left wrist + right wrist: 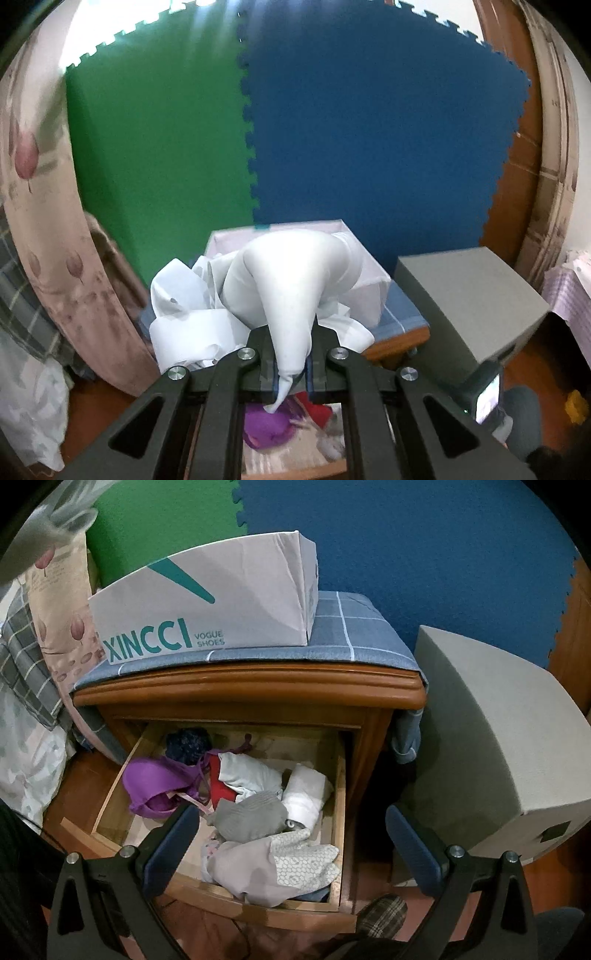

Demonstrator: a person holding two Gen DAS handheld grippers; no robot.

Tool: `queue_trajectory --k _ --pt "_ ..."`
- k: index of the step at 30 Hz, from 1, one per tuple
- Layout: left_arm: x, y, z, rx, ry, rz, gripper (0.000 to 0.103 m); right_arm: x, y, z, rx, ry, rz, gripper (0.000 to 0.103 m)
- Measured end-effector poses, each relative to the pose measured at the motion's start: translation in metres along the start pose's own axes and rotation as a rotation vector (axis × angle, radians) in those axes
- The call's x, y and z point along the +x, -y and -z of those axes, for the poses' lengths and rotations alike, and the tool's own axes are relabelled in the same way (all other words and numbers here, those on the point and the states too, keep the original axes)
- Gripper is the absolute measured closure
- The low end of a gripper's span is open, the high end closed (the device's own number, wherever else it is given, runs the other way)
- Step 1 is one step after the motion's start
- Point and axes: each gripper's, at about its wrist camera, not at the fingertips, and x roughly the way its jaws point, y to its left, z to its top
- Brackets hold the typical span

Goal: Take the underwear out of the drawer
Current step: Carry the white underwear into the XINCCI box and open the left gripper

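A pale grey-white underwear piece (pixel 291 291) is clamped between the closed pads of the left gripper (pixel 290 373), its tip poking out behind the pads and the rest bulging ahead of the gripper. Beyond it, white crumpled paper (pixel 184 325) and a shoe box (pixel 365 280) are seen on the nightstand (pixel 402 339). The right gripper (pixel 291 845) is held wide open, nothing between its blue pads. Just ahead of and below it the open drawer (pixel 338 812) is seen, filled with garments: a purple bra (pixel 155 782) ahead-left, a grey knit piece (pixel 251 816) between the pads, a white folded piece (pixel 306 794) ahead-right. A grey box (pixel 498 746) stands to the right of the gripper.
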Motion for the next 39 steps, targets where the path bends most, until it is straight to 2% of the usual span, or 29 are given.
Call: queue_trajectory --k 8,16,20,22,29,33,39 --pt "0.008 -0.011 -0.048 0.010 0.067 -0.046 0.095 0.000 0.002 0.000 0.014 -0.005 -0.017 0.000" --pt "0.060 -0.036 -0.124 -0.041 0.080 -0.056 0.094 0.004 -0.004 0.001 -0.001 -0.027 -0.048 0.000" --pt "0.103 -0.036 -0.143 -0.031 0.005 -0.094 0.094 0.005 -0.004 0.001 0.002 -0.033 -0.058 0.000" --pt "0.128 -0.038 -0.143 -0.064 -0.043 -0.090 0.094 0.006 -0.004 0.002 0.006 -0.039 -0.065 0.000" --pt "0.223 -0.042 -0.112 -0.154 -0.246 -0.086 0.093 0.010 -0.005 0.003 0.011 -0.062 -0.093 0.000" --pt "0.261 -0.048 -0.099 -0.192 -0.326 -0.092 0.094 0.011 -0.005 0.004 0.012 -0.068 -0.107 0.000" --pt "0.302 -0.055 -0.089 -0.197 -0.423 -0.112 0.093 0.015 -0.002 0.006 0.026 -0.093 -0.128 0.000"
